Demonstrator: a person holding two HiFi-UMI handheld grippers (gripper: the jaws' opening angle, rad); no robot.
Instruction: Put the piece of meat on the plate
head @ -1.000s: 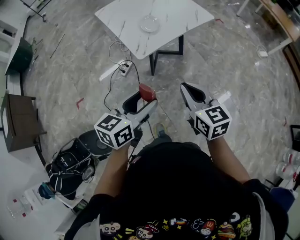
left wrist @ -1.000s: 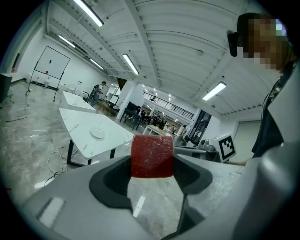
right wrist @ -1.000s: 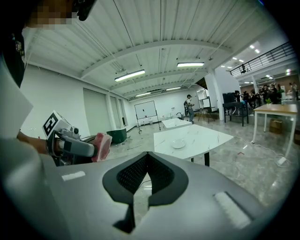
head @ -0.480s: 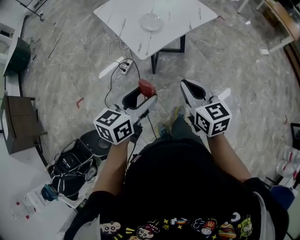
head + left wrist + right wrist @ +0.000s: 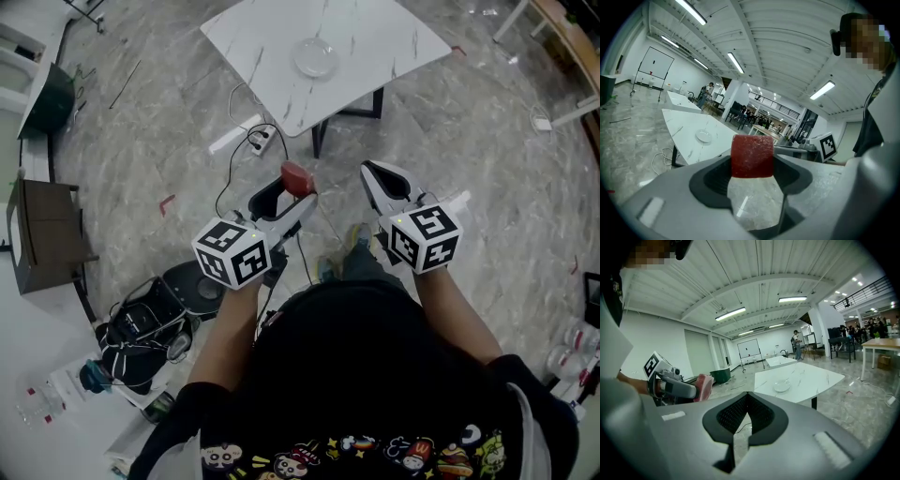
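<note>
the left hand-held gripper (image 5: 292,190) is clamped on the red piece of meat (image 5: 296,177), which sticks up past its jaw tips. it is held out in front of the person, over the floor, a pose that suits carrying. the plate (image 5: 315,57) lies bare on the white marble surface (image 5: 403,37), well ahead, so the delivery looks only partway done. the right hand-held gripper (image 5: 382,178) rides alongside with its jaws pressed together on nothing, seemingly kept out of the way.

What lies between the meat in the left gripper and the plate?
In the head view: floor, then bare white tabletop, between the meat and the plate.
</note>
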